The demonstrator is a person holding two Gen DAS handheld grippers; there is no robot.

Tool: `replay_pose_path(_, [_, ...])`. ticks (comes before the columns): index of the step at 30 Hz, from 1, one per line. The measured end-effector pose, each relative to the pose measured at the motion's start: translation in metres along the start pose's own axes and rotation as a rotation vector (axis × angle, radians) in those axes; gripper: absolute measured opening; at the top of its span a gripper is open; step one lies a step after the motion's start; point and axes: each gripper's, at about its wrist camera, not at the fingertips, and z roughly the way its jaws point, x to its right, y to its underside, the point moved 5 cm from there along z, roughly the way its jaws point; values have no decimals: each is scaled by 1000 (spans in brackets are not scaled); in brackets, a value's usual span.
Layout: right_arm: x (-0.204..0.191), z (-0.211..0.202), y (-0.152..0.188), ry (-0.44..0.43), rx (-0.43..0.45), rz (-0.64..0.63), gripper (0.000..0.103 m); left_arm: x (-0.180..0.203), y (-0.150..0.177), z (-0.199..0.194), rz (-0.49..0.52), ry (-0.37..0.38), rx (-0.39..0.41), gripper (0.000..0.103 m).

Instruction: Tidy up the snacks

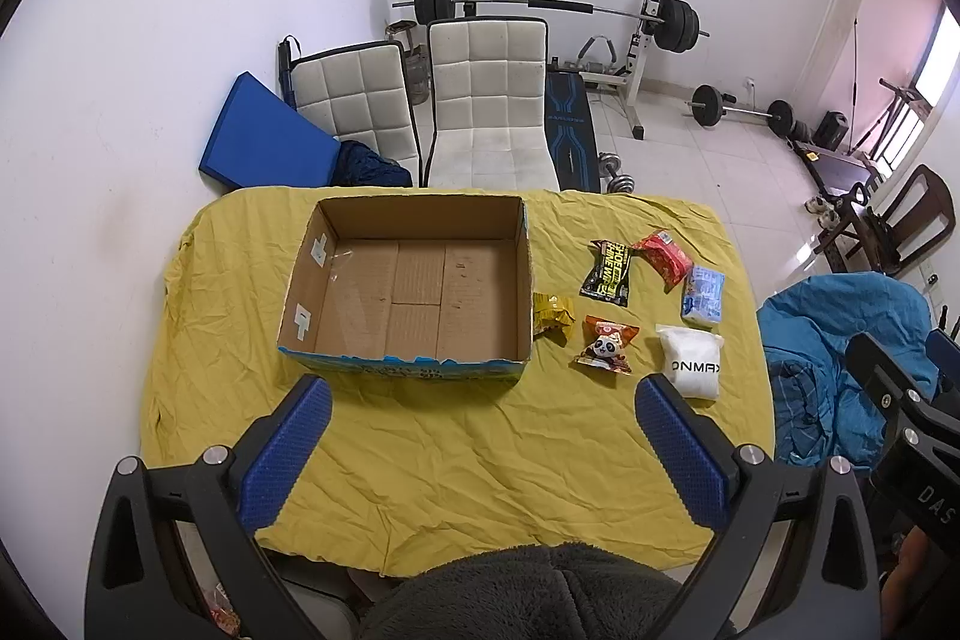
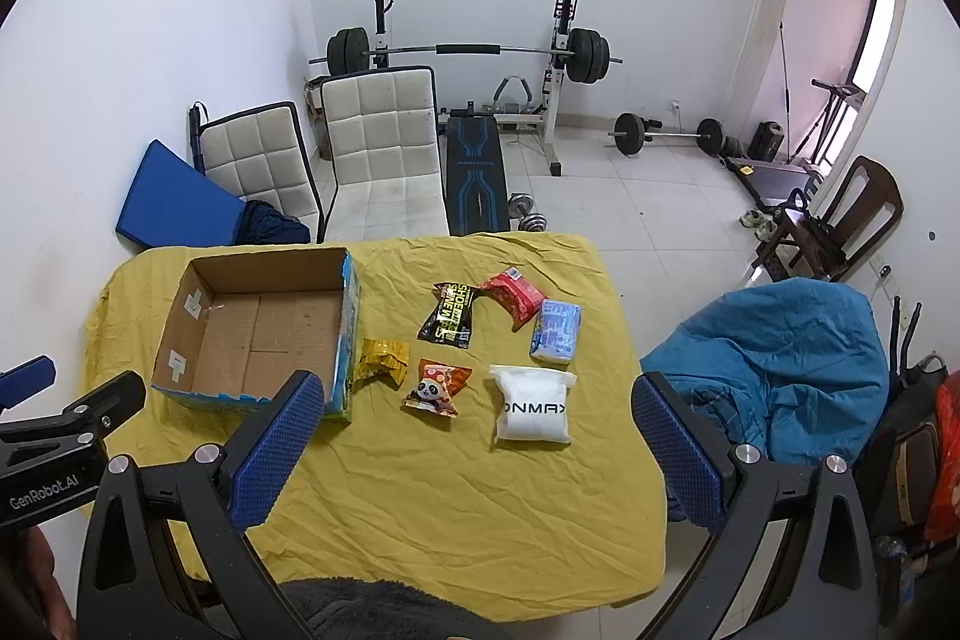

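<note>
Nothing is packed yet: the open brown cardboard box on the left sits empty, six snack packets (yellow nearest it) lie right, and both blue-padded grippers, left gripper and right gripper, hover spread, holding nothing.

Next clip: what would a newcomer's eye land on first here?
An empty cardboard box sits open on the left of the yellow cloth, with six snack packets scattered to its right, the white ONMAX pouch nearest. Both claws, left claw and right claw, hang open and empty above the cloth's near edge.
</note>
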Motion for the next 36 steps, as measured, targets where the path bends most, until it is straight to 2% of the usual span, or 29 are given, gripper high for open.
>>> replay_pose_path(36, [0, -1, -12, 3, 10, 0, 103, -1, -11, -3, -4, -3, 13, 103])
